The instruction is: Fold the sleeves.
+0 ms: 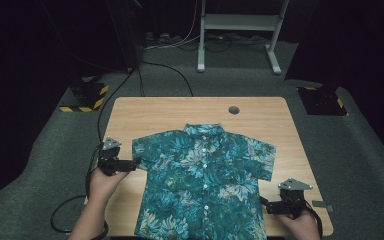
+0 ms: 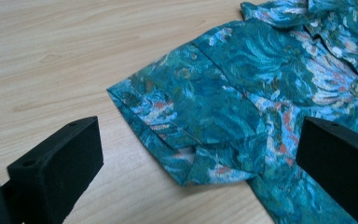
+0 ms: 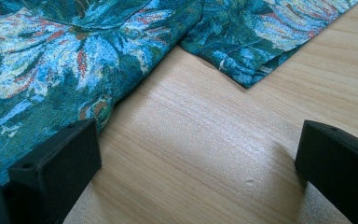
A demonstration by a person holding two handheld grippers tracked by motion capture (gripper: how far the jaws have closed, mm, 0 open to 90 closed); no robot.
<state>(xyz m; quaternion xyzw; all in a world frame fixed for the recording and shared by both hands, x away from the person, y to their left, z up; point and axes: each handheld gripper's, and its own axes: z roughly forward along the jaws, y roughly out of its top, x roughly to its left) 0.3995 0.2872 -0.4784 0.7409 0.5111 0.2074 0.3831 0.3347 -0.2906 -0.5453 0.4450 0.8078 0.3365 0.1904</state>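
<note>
I am holding a tool in each hand over the shirt (image 1: 203,182), which is lying flat and face up on the table (image 1: 155,112), collar toward 12 o'clock and hem at the near edge. My left tool (image 1: 136,164) is sitting at the shirt's 9 o'clock, its jaws spread wide and empty, the tips just reaching the sleeve (image 2: 186,116) cuff. My right tool (image 1: 263,204) is waiting at about 4 o'clock, beside the side seam, also wide and gripping nothing.

I am judging the shirt as light, thin and limp: it will be sagging and folding wherever I am not supporting it, and it may be sliding a little on the smooth wood. Nothing fragile here, though the buttons could snag. I am thinking the doubled hems are the best places to pinch, the cuff for the left, the side edge or the other sleeve for the right, taking a single layer pair cleanly against the table.

The high view is giving me the whole layout and both tools. The left gripper view is showing the cuff's underside curling up near the armpit, a wrinkle lost from above. The right gripper view is showing bare wood between my jaws, with the shirt's (image 3: 65,60) edge at the left jaw and the other sleeve's (image 3: 261,42) corner ahead.
</note>
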